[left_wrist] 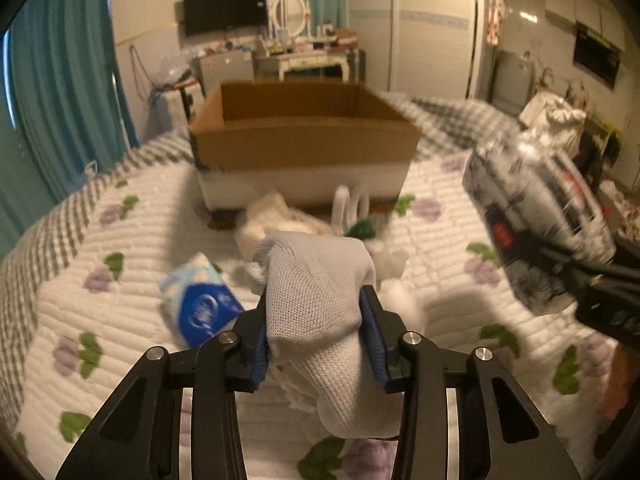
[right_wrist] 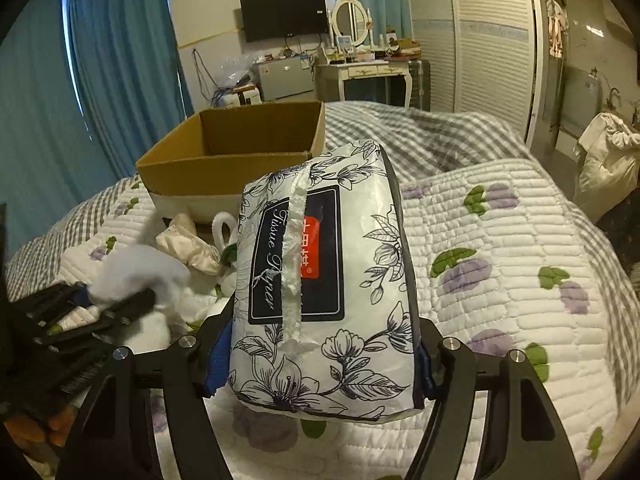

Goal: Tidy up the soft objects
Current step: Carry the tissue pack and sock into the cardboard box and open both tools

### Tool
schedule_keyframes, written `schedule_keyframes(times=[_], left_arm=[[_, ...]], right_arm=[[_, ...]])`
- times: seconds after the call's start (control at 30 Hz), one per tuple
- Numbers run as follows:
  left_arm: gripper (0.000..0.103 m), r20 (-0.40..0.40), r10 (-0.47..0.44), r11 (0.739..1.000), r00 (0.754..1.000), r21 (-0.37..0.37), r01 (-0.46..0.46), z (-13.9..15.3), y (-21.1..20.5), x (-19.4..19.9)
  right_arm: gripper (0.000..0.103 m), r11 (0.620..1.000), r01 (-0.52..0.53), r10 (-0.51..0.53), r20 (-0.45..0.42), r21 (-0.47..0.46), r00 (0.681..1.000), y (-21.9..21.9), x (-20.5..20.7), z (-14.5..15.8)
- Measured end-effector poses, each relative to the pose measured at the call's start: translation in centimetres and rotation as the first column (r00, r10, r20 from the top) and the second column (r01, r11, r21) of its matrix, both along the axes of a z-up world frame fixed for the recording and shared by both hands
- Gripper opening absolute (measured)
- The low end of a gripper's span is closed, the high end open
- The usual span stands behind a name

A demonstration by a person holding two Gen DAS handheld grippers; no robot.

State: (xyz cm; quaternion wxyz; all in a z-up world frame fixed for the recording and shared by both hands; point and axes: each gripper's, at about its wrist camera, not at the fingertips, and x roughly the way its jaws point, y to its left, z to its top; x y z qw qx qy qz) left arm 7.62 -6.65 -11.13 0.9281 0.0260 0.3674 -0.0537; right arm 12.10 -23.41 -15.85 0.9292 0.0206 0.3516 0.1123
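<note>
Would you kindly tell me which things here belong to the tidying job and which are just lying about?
Belonging to the job:
- grey sock in the left gripper
- floral tissue pack in the right gripper
- cardboard box
- blue tissue pack
- white soft pile

Just lying about:
- television
- dressing table
- curtains

We see a knitted grey sock point(left_wrist: 320, 300), a glossy, crinkled plastic tissue pack point(right_wrist: 324, 300), a matt cardboard box point(left_wrist: 304, 136), and a ribbed quilted bedspread point(right_wrist: 520, 240).
</note>
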Motion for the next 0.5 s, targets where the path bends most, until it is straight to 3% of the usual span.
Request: schedule_keyframes(times=[0.27, 0.5], left_arm=[[0.039, 0.097, -0.020, 0.999, 0.995, -0.046, 0.024, 6.5, 1.7, 0.4], [0.039, 0.182, -0.016, 0.999, 0.983, -0.036, 0.023, 10.7, 2.9, 5.1]], right_arm=[[0.069, 0.999, -0.043, 0.045, 0.101, -0.022, 0.994, 0.9, 0.0, 5.4], [0.069, 0.994, -0.107, 0.110, 0.200, -0.025, 0.974, 2.7, 4.4, 11.1]])
